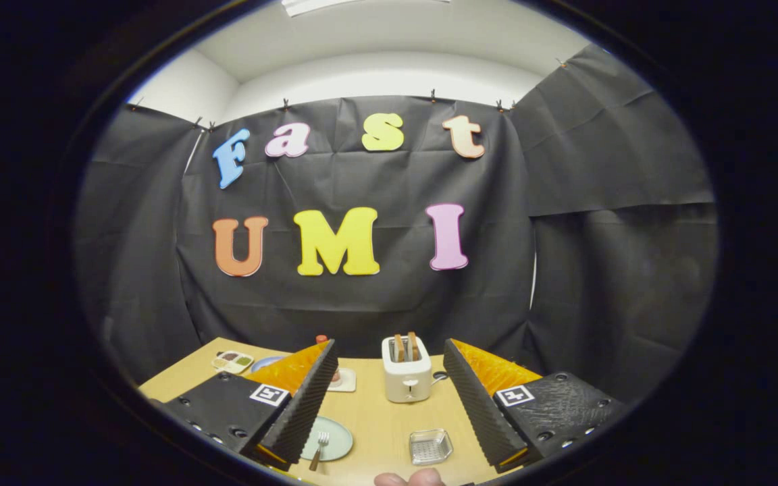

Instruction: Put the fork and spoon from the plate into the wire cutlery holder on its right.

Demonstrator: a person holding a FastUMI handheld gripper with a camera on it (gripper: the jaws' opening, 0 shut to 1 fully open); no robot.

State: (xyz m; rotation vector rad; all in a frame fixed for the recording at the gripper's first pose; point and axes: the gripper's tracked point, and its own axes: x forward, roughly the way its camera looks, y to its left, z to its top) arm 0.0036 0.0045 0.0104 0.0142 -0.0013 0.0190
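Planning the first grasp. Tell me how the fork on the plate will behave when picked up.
The fork looks like thin stiff metal, so probably rigid and light. It lies low on the smooth plate, so it may slide. The gripper is open above the table.

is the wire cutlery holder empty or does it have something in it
Empty: the wire cutlery holder shows only bare mesh, and the fork lies on the plate.

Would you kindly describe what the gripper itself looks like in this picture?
The gripper has two wedge-shaped fingers with black ribbed inner faces and orange outer sides. Each sits on a black mounting block studded with bolts, and each block carries a small square black-and-white marker. No cables are visible.
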